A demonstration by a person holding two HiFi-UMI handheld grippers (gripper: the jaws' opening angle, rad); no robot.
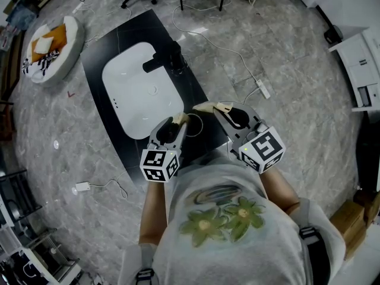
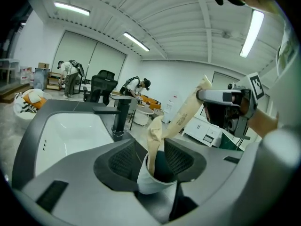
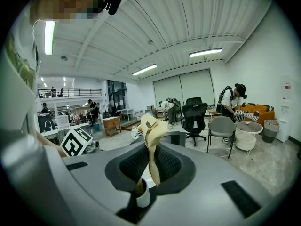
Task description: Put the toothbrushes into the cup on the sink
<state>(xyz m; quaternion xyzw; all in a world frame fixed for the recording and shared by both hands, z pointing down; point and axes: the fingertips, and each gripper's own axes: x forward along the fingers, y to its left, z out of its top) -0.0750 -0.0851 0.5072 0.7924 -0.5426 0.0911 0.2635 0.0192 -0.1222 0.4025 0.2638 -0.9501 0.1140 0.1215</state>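
Observation:
In the left gripper view a white cup (image 2: 153, 185) sits between the spread jaws of my left gripper (image 2: 153, 161). A beige paper-wrapped toothbrush (image 2: 154, 138) stands in it, and neither pad touches it. My right gripper (image 2: 210, 96) comes in from the right, shut on a second wrapped toothbrush (image 2: 188, 109) that slants down toward the cup's mouth. In the right gripper view that toothbrush (image 3: 151, 140) is pinched between the jaws of the right gripper (image 3: 150, 166), above the cup (image 3: 143, 199). From the head view both grippers, left (image 1: 173, 123) and right (image 1: 224, 109), meet over the cup (image 1: 196, 119) on the black counter.
A white basin (image 1: 130, 82) is set in the black counter (image 1: 107, 52), with a black faucet (image 1: 167, 58) at its far side. On the marble floor lie a cushion (image 1: 50, 46), a power strip (image 1: 263, 89) and a white charger (image 1: 82, 187). Office chairs stand beyond.

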